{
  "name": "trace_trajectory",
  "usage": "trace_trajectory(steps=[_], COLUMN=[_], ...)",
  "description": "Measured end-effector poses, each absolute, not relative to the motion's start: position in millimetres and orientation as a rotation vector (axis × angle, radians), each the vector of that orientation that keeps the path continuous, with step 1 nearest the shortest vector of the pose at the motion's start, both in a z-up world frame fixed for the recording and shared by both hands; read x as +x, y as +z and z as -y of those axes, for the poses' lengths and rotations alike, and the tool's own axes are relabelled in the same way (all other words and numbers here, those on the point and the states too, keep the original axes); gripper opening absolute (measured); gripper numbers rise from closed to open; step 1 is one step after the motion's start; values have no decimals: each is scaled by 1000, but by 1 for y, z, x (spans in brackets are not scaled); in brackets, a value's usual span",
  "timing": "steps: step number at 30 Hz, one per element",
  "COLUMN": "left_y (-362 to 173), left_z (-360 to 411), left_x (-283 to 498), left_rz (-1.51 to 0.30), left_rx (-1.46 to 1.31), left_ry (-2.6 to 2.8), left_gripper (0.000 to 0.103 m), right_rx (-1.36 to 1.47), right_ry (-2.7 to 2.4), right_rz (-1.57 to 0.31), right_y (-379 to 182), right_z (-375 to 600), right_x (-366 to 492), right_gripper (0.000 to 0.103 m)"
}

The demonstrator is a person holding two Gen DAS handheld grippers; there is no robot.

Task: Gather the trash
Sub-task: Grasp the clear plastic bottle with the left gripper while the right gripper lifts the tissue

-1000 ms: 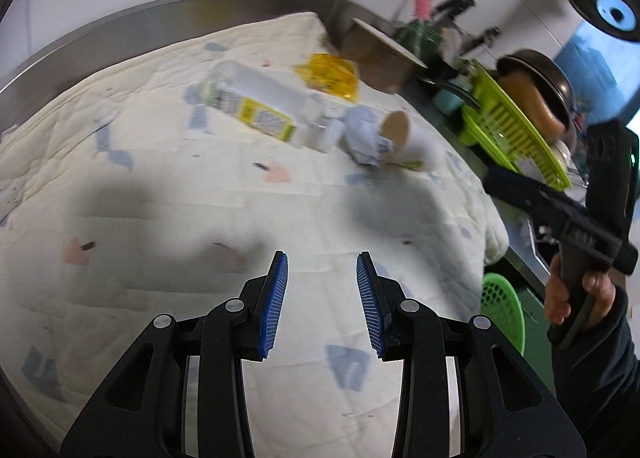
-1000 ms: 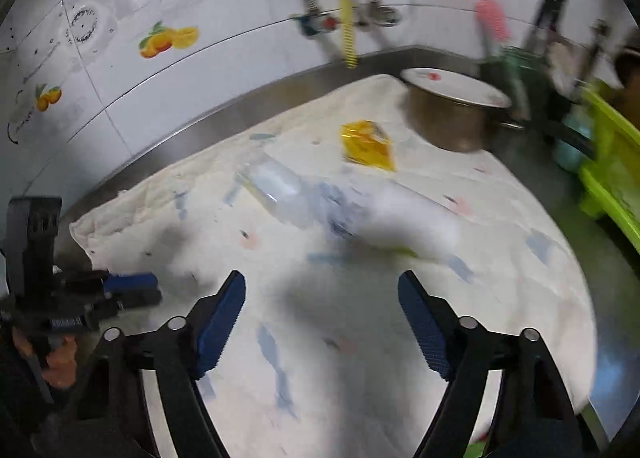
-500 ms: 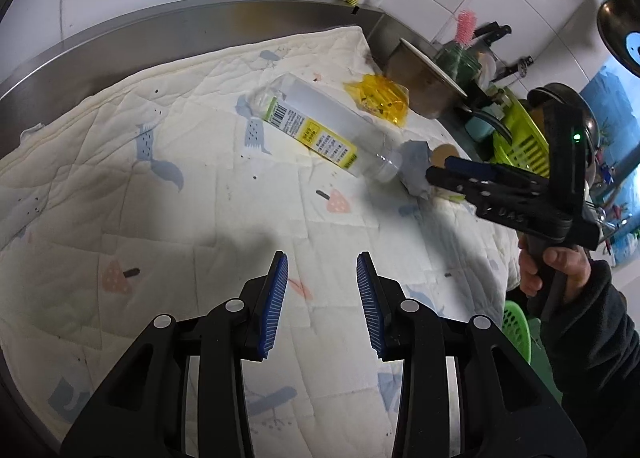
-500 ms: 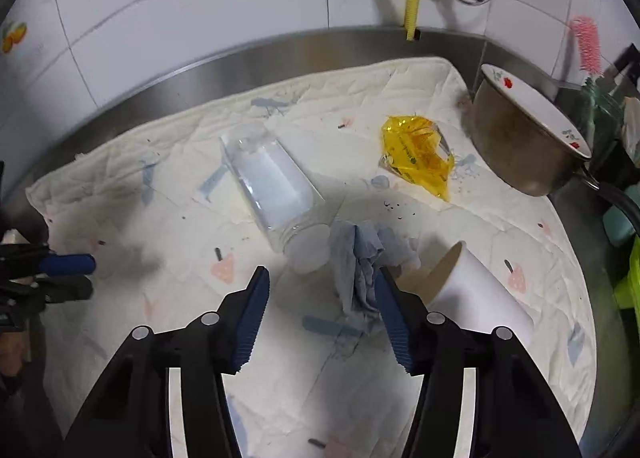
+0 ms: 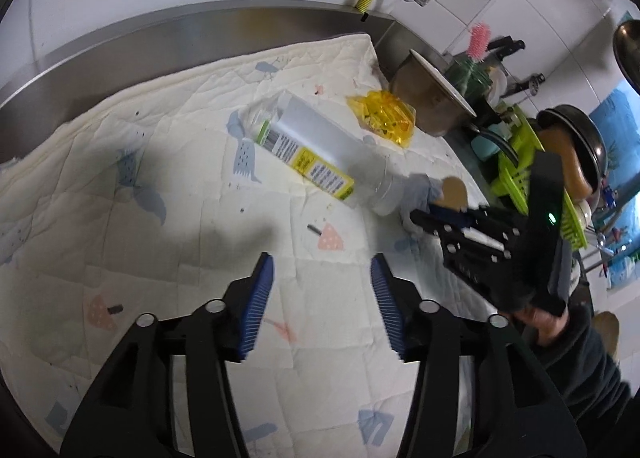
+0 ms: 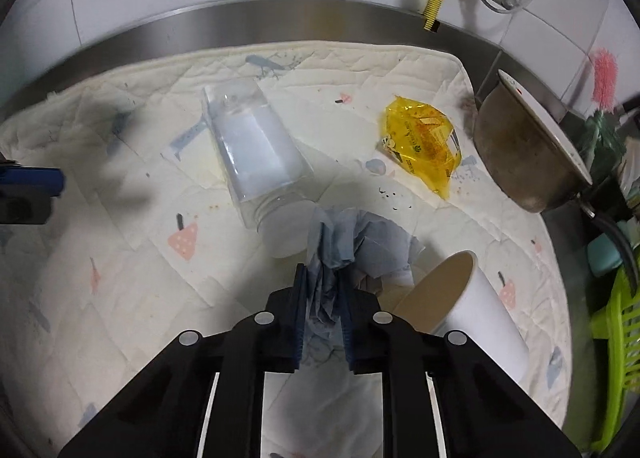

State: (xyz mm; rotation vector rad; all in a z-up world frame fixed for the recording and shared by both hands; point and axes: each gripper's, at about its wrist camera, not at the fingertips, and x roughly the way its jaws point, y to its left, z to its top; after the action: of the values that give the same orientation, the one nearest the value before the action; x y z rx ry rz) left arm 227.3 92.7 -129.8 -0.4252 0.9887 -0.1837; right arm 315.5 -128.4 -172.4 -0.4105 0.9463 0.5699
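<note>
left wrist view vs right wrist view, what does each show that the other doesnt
Only the left wrist view shows the bottle's yellow label and the hand holding the right tool.

Only the right wrist view shows that tool's pads pinching the crumpled blue tissue.

Both show the plastic bottle, yellow wrapper, paper cup, metal bowl and quilted mat.

right gripper (image 6: 322,282) lowered, jaws just closed onto crumpled blue tissue (image 6: 352,242), left gripper (image 5: 322,270) jaws just widened, empty

crumpled blue tissue (image 6: 360,242) between bottle (image 6: 256,154), paper cup (image 6: 472,306)
</note>
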Motion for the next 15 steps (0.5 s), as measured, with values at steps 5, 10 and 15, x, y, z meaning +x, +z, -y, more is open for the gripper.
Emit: trace_trajectory(steps=[5, 10, 15], left_y=[-126, -127, -138], left_z=[-92, -88, -86], left_x=[252, 284, 318], left_rz=[-998, -1024, -1079], left_rx=[-483, -567, -667], left_ry=[-117, -53, 47], left_gripper=[70, 74, 74], right_rx=[-283, -127, -81], right_ry=[630, 683, 695], right_rz=[-909, -858, -789], right_y=[-154, -130, -107], right_z=[140, 159, 178], right_x=[299, 269, 219], right_gripper=[13, 12, 12])
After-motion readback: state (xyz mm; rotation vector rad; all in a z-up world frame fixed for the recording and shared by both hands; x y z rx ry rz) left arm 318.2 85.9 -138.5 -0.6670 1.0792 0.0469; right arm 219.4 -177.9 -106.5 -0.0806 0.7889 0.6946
